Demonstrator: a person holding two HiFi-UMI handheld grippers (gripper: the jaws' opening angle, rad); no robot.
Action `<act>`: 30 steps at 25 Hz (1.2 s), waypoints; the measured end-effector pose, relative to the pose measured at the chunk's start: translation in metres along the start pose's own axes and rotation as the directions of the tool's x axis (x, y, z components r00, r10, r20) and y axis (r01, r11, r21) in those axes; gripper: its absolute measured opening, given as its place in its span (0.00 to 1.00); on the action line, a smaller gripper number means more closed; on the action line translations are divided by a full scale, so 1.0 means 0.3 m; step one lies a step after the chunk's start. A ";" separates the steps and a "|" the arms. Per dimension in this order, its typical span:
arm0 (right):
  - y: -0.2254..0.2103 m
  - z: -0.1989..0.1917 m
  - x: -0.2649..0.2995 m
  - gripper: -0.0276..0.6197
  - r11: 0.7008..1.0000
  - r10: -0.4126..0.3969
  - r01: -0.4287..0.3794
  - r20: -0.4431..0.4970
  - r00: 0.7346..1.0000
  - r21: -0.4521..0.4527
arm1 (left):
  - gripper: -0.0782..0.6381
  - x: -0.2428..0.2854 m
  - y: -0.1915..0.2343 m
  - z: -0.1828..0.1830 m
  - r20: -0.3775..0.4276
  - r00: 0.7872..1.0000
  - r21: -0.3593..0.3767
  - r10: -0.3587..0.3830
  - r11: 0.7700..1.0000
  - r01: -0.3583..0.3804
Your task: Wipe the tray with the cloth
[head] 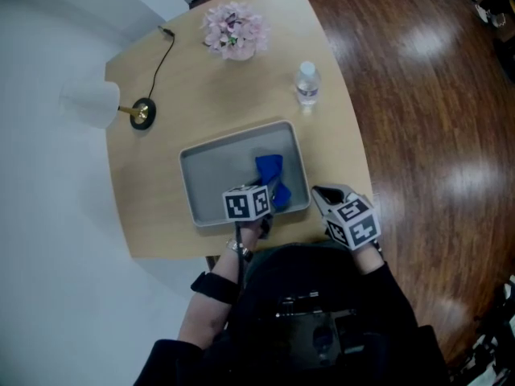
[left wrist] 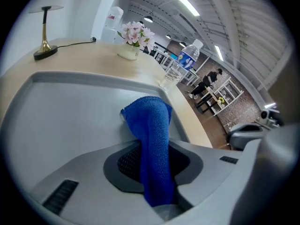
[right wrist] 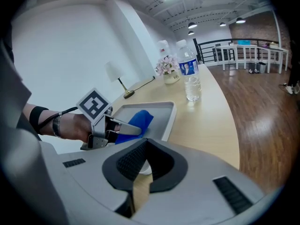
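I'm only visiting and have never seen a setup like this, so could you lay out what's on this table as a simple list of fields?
Surface: wooden table
Tray: grey, near the person's edge of the table
Cloth: blue, in the tray's right half
Left gripper: shut on the cloth, over the tray
Right gripper: jaws slightly apart, empty, by the tray's near right corner
Also there: water bottle, pink flowers, lamp, all beyond the tray

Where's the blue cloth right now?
In the head view, the blue cloth lies in the right half of the grey tray, clamped in the left gripper.
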State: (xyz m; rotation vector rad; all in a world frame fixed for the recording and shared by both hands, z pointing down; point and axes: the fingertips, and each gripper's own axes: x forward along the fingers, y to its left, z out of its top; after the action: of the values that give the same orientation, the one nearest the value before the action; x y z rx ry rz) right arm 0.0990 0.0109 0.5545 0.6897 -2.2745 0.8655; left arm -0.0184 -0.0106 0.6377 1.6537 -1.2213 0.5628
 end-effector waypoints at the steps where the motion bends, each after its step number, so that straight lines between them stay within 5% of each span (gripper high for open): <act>1: 0.001 -0.003 -0.001 0.05 1.000 0.001 -0.001 0.000 1.000 0.000 | 0.27 -0.009 -0.013 -0.033 -0.011 1.000 0.000 -0.007 1.000 0.007; 6: 0.002 -0.012 -0.005 0.05 1.000 0.001 -0.001 0.001 1.000 -0.003 | 0.27 -0.036 -0.062 -0.147 -0.061 0.998 0.060 -0.010 0.998 0.013; 17: -0.021 -0.014 -0.015 0.05 1.000 -0.007 0.007 0.001 1.000 0.011 | 0.27 -0.031 -0.075 -0.137 -0.081 0.997 0.106 0.000 0.994 0.009; 30: -0.043 -0.026 -0.021 0.05 0.999 -0.009 0.010 -0.018 1.000 0.040 | 0.27 0.130 -0.063 0.393 0.092 0.996 0.066 -0.011 0.998 0.005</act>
State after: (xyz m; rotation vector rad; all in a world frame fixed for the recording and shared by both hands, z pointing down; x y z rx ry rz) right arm 0.1142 0.0098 0.5602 0.7074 -2.2413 0.9117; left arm -0.0065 -0.1327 0.6107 1.7554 -1.2737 0.5314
